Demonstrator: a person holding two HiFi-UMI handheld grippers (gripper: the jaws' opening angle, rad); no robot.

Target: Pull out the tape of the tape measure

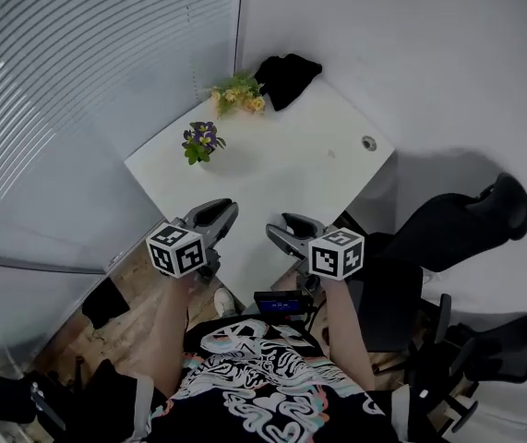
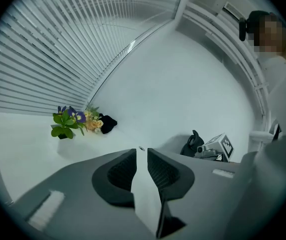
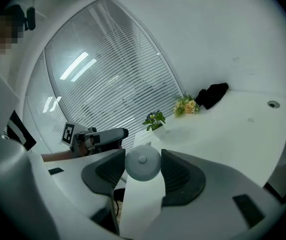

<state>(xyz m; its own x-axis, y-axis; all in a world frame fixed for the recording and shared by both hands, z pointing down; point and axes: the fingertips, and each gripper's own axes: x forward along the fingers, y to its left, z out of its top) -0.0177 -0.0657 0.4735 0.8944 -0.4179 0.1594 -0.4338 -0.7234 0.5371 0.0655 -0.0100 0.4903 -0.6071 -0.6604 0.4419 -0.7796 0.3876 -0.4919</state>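
White table in a corner (blinds left), black chairs right.

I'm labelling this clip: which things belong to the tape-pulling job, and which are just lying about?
Job: round grey tape measure, clamped by the right gripper; left gripper, its jaws apart.
Lying about: purple flowers, yellow flowers, black cloth, black office chair.
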